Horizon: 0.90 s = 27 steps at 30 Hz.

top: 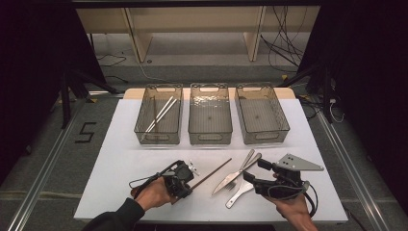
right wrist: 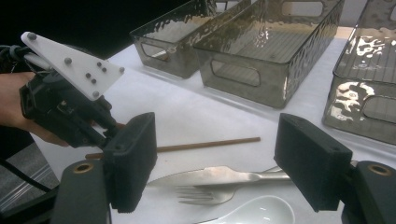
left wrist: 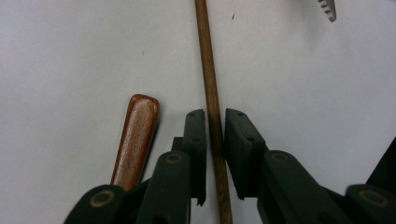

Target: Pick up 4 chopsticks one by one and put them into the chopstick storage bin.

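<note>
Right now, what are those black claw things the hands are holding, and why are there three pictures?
They are grabbing tools: a person holds one in each hand. One picture looks down from above; the other two come from little cameras riding on each tool. On the white table stand three see-through bins; the left one holds pale sticks. Nearer lie a knife, a fork, a white spoon and a brown-handled piece. The left gripper has its jaws closed around a thin brown wooden stick. The right gripper is open and holds nothing.

Bare table point(top: 144, 192) left; cutlery pile point(top: 238, 180) blocks centre-right.
</note>
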{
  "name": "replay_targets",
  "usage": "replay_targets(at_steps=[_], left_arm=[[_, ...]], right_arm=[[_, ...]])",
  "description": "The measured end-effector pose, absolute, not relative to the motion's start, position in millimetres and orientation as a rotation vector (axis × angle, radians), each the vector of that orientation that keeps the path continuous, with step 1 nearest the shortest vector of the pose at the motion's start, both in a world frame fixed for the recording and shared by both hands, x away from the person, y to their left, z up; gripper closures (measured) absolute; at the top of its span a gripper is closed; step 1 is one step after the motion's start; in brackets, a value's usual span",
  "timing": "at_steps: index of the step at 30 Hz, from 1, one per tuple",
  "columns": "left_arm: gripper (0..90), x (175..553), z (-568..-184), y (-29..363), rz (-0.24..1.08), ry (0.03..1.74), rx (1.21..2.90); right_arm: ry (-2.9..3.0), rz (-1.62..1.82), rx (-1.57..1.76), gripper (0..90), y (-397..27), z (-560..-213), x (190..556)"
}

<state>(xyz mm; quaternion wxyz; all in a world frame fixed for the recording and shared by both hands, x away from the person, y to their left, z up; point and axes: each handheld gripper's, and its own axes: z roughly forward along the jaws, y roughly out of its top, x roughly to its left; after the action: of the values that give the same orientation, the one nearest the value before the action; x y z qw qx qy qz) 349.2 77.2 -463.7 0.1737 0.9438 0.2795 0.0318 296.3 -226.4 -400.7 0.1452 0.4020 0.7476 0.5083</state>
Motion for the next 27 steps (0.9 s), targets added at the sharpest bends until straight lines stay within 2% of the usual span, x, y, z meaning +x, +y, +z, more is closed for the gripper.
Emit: replay_targets(at_steps=[6, 27], left_arm=[[83.1, 350.5, -463.4, 78.3, 0.085, 0.787, 2.679], [83.9, 352.0, -462.0, 78.9, 0.106, 0.76, 2.683]], right_arm=[[2.152, 1.464, 1.158, 30.3, -226.2, -400.7, 296.3], [2.153, 1.463, 1.159, 30.3, -226.2, -400.8, 296.4]])
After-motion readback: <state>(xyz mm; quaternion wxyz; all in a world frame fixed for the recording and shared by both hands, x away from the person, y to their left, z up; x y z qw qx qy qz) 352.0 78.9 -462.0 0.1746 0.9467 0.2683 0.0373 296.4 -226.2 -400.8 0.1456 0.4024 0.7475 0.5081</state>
